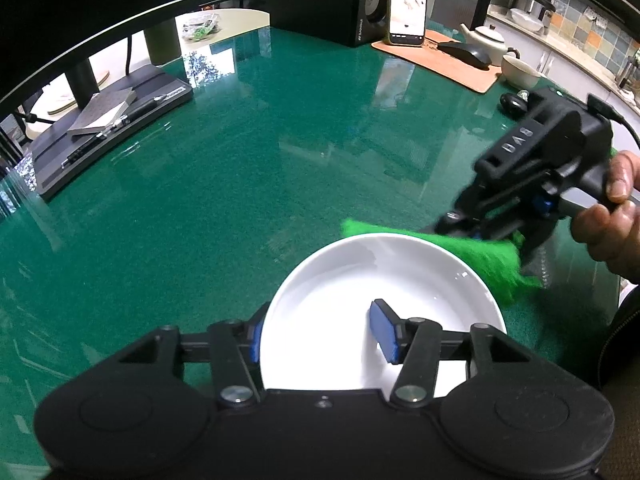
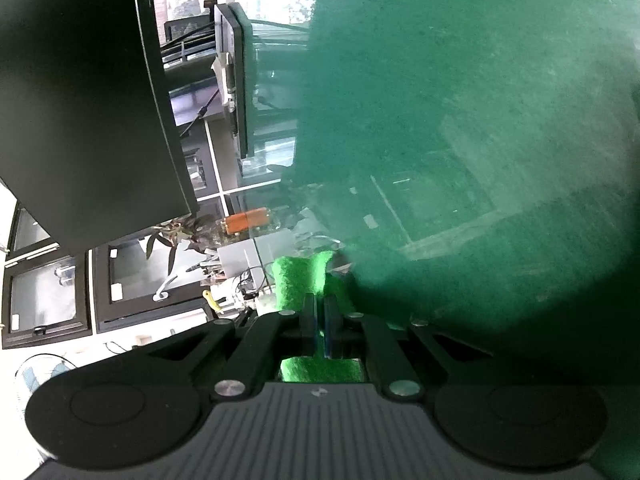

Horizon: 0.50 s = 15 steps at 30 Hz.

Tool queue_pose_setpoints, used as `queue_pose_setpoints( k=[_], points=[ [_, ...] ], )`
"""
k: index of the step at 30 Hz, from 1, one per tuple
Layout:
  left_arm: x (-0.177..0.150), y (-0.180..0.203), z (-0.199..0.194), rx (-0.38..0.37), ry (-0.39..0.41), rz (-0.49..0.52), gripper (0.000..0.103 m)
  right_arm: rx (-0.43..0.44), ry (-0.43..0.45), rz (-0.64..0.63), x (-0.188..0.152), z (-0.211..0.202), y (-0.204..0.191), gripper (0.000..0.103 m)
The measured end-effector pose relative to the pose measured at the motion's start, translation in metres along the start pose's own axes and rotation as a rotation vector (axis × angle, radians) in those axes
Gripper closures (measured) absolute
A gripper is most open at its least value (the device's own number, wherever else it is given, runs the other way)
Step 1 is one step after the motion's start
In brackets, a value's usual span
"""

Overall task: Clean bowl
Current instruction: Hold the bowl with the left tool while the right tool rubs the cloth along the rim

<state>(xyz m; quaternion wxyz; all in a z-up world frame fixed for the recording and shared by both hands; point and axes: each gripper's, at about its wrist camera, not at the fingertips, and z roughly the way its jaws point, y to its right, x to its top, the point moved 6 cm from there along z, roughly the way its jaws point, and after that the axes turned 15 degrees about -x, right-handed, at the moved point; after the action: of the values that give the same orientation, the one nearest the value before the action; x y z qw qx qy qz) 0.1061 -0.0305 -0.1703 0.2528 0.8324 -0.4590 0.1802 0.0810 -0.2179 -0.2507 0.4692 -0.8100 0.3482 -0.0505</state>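
Nearest, the left gripper [image 1: 320, 334] straddles the bowl's [image 1: 340, 280] near rim, fingers apart, neither visibly pressing it. The bowl sits on the green bench [image 1: 240, 140], looking clean inside. Beyond it, the right gripper [image 1: 476, 232] pinches a green cloth [image 1: 480, 254] over the far rim; wiping seems nearly done.

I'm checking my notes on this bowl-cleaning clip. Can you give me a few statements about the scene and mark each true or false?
1. The right gripper is clamped on a green cloth. True.
2. The white bowl is full of food. False: its inside looks bare.
3. The left gripper straddles the bowl's rim, one finger inside. True.
4. The bowl stands on a wooden table. False: the table is glossy green.
5. A phone stands upright at the far edge. True.
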Motion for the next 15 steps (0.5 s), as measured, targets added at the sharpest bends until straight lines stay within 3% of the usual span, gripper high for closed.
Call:
queue_pose_setpoints(
  k=[15],
  points=[
    [0.001,0.0,0.002,-0.008,-0.003,0.005,0.048,0.01,0.004,-0.004,0.001,0.001,-0.003,0.098]
  ],
)
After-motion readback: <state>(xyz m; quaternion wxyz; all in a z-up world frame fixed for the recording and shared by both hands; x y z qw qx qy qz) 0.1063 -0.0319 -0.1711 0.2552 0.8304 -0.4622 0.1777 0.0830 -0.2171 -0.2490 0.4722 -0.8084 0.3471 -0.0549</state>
